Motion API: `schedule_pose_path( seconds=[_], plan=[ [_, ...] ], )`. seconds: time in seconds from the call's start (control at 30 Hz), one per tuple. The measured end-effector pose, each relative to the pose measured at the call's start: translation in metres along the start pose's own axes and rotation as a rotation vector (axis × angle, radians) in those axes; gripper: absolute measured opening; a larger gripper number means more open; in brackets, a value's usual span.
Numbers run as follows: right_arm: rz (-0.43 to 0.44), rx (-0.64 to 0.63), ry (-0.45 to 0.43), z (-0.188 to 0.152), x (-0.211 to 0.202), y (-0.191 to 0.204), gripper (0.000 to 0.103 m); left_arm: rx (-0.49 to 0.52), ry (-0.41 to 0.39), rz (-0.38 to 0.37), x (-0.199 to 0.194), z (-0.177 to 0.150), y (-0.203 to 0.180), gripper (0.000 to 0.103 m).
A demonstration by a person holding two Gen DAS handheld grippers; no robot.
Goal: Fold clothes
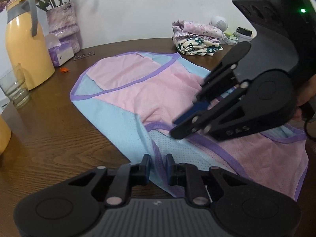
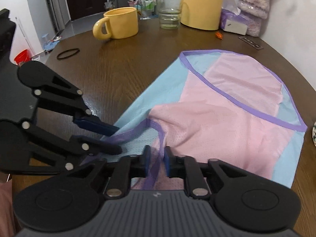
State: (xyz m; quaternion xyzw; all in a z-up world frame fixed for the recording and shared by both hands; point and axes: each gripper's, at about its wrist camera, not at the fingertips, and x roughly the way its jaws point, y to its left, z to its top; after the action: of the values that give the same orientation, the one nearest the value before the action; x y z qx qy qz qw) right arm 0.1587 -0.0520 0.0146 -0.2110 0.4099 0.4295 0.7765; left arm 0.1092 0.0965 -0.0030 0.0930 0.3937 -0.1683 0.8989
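A pink and light-blue mesh garment (image 1: 126,90) with purple trim lies spread on the brown wooden table; it also shows in the right wrist view (image 2: 217,114). My left gripper (image 1: 157,165) is at its near edge with blue fabric and purple trim between its fingers, a gap still showing; from the right wrist view it (image 2: 116,138) pinches the purple hem. My right gripper (image 2: 156,163) has the purple trim between its fingers; in the left wrist view it (image 1: 177,127) rests on the purple edge beside the left one.
A yellow thermos jug (image 1: 23,45), a drinking glass (image 1: 13,86), a tissue box (image 1: 59,53) and a vase of flowers (image 1: 63,23) stand at the left. A pile of folded floral clothes (image 1: 195,37) sits at the back. A yellow mug (image 2: 118,22) and black hair band (image 2: 68,53) lie farther off.
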Motion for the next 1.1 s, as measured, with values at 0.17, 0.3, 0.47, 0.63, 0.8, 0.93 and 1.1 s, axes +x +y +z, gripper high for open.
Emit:
schedule_pose_path(
  seconds=[0.17,0.3,0.47,0.63,0.8,0.93,1.1],
  plan=[
    [0.021,-0.046,0.031,-0.007,-0.015,0.005,0.002,0.002,-0.006,-0.01,-0.001,0.0,0.003,0.015],
    [0.0,-0.041,0.047,-0.011,-0.014,0.002,0.006,0.009,-0.02,-0.032,-0.004,-0.002,0.001,0.015],
    [0.009,-0.029,-0.041,0.0,-0.02,0.0,0.02,0.057,-0.009,-0.037,-0.003,-0.003,-0.007,0.002],
    [-0.005,-0.069,-0.052,0.012,-0.005,0.005,0.02,0.105,-0.007,-0.022,-0.008,0.0,-0.01,0.001],
    [0.069,-0.008,-0.034,0.0,-0.013,-0.008,0.02,0.121,-0.031,-0.041,-0.021,0.001,-0.004,0.027],
    [0.035,0.137,-0.139,-0.017,-0.057,-0.044,0.033,0.04,-0.133,-0.029,-0.028,0.017,0.009,0.047],
    [-0.221,0.321,-0.155,-0.039,-0.077,-0.099,0.031,-0.076,-0.126,-0.013,0.0,0.044,0.023,0.013]
  ],
)
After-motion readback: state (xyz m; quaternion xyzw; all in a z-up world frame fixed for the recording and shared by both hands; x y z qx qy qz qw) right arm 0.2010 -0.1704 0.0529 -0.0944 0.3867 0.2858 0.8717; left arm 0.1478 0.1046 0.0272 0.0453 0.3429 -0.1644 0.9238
